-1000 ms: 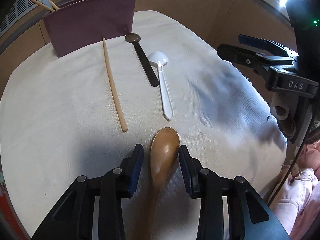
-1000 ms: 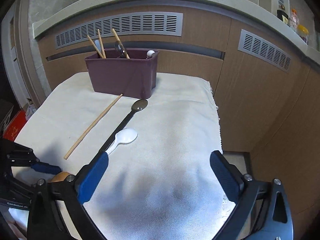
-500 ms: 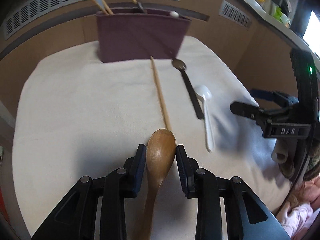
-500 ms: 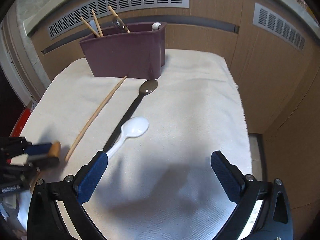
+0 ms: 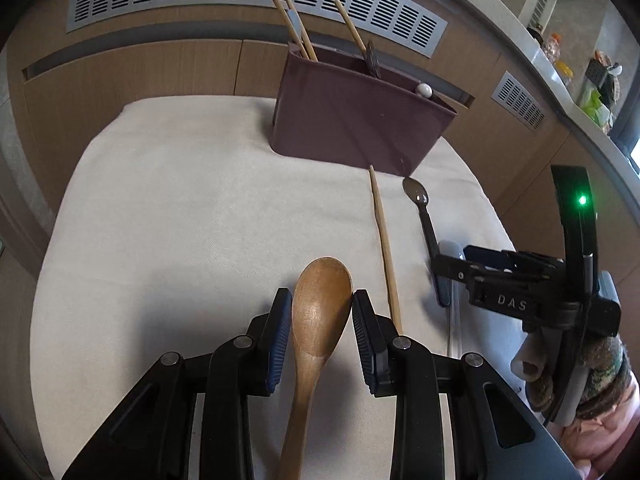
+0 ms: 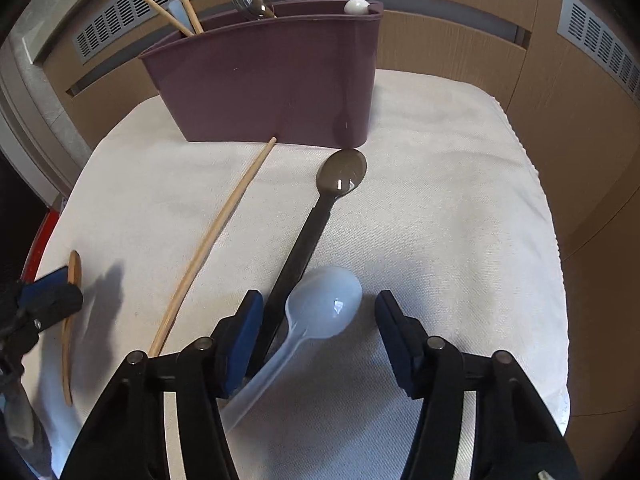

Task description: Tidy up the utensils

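We grip the wooden spoon in our left gripper; our right gripper has jaws closing around the white spoon. At the far side, the purple caddy holds chopsticks and spoons.

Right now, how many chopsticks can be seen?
4: one chopstick lies on the cloth; three chopsticks stand in the purple holder. More may be hidden inside.

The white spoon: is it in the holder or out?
Out: the white spoon lies on the cloth, before the holder.
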Action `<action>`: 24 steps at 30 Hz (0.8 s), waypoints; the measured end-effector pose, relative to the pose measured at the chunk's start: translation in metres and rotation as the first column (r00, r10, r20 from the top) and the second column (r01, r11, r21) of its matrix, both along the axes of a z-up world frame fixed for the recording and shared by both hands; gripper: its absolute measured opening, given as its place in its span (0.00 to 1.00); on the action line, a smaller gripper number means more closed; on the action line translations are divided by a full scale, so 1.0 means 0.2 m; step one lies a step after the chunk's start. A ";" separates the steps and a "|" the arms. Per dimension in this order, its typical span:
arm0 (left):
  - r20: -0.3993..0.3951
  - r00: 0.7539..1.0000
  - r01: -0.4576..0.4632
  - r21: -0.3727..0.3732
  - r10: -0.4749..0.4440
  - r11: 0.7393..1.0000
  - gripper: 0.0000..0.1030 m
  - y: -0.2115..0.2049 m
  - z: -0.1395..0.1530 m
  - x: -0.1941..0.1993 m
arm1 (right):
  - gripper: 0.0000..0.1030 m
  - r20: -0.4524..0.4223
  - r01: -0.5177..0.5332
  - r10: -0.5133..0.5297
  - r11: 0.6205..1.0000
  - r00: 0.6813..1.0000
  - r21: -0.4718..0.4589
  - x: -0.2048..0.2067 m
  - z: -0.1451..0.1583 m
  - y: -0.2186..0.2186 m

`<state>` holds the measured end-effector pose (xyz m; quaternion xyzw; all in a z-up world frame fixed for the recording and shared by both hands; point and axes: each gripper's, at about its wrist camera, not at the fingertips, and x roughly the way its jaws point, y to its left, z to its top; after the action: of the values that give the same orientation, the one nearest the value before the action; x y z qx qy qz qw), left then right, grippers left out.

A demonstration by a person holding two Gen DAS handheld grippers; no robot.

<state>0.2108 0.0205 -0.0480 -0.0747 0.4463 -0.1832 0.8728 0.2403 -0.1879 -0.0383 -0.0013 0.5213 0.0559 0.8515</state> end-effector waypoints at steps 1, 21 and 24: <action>-0.005 1.000 0.003 0.000 -0.003 1.000 0.31 -0.01 -0.01 0.00 | 0.44 0.001 -0.011 0.011 1.000 1.000 -0.003 0.00 0.00 0.01; -0.008 0.999 0.054 0.046 -0.054 0.997 0.31 -0.08 0.02 -0.04 | 0.34 0.199 -0.152 0.178 0.978 0.964 -0.140 -0.26 0.26 -0.06; 0.041 0.997 0.057 0.055 -0.059 0.997 0.31 -0.08 0.11 -0.07 | 0.34 0.236 -0.158 0.191 0.976 0.953 -0.151 -0.30 0.31 -0.07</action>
<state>0.1972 0.0047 -0.0267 -0.0344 0.4341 -0.1981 0.8781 0.1811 -0.2022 0.0242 -0.1099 0.4107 0.0961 0.9000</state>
